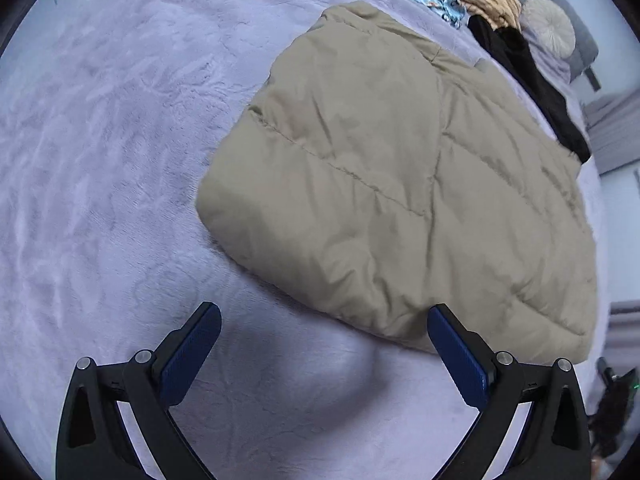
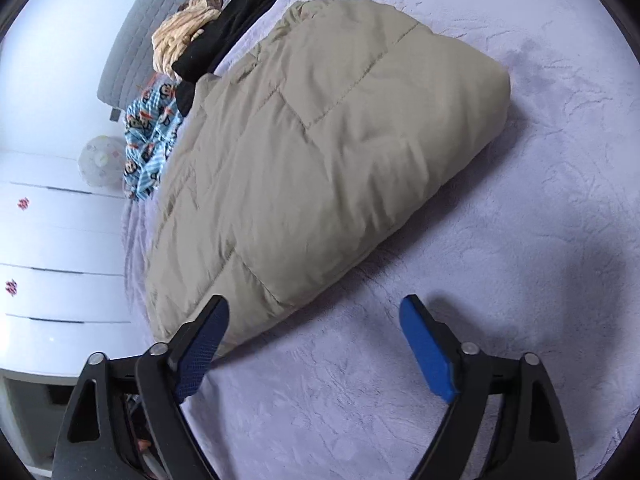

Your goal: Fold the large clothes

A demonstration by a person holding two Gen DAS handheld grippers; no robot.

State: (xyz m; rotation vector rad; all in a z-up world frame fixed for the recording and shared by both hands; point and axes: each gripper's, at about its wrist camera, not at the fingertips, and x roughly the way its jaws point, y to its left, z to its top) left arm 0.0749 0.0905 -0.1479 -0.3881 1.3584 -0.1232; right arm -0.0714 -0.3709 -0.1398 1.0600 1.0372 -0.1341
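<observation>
1. The folded tan jacket [image 1: 400,184] lies on the lilac blanket [image 1: 112,160], its near edge just ahead of both grippers.
2. The left gripper [image 1: 324,344] is spread wide and holds nothing; its right finger overlaps the jacket's near hem in view, whether touching I cannot tell.
3. The right gripper [image 2: 316,340] is also released, with only blanket between its fingers.
4. Bare blanket spreads wide on the jacket's free side [image 2: 540,160].
5. Beyond the jacket's far edge lie black cloth [image 1: 532,80], a blue print garment [image 2: 150,136], a cream knit [image 2: 180,36] and a round pillow [image 1: 548,26].
6. White drawers [image 2: 56,248] stand beside the bed.
</observation>
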